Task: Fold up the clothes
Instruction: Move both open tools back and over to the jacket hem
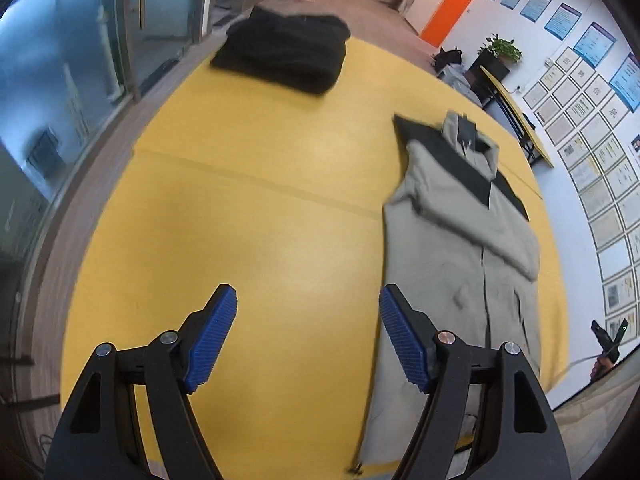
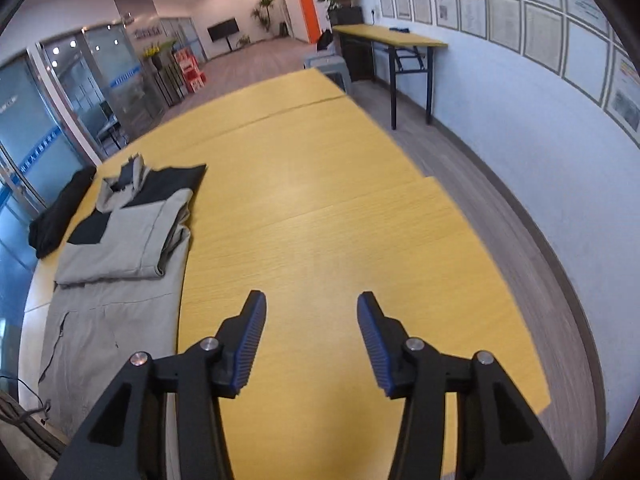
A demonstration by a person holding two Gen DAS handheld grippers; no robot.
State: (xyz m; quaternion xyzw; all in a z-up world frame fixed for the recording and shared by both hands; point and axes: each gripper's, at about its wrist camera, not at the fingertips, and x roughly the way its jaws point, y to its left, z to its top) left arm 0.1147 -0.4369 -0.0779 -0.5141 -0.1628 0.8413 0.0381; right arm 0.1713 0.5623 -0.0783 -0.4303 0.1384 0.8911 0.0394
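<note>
A grey jacket with black shoulder panels (image 1: 460, 248) lies on the yellow table (image 1: 260, 200), its sleeves folded across the chest. In the right wrist view the jacket (image 2: 116, 264) lies at the left. My left gripper (image 1: 308, 300) is open and empty above the table, its right finger beside the jacket's left edge. My right gripper (image 2: 312, 304) is open and empty over the bare table (image 2: 340, 200), to the right of the jacket.
A folded black garment (image 1: 284, 52) lies at the far end of the table, also seen in the right wrist view (image 2: 60, 212). Glass walls (image 1: 60, 80) stand at the left. A narrow side table (image 2: 392, 40) stands by the wall with framed papers.
</note>
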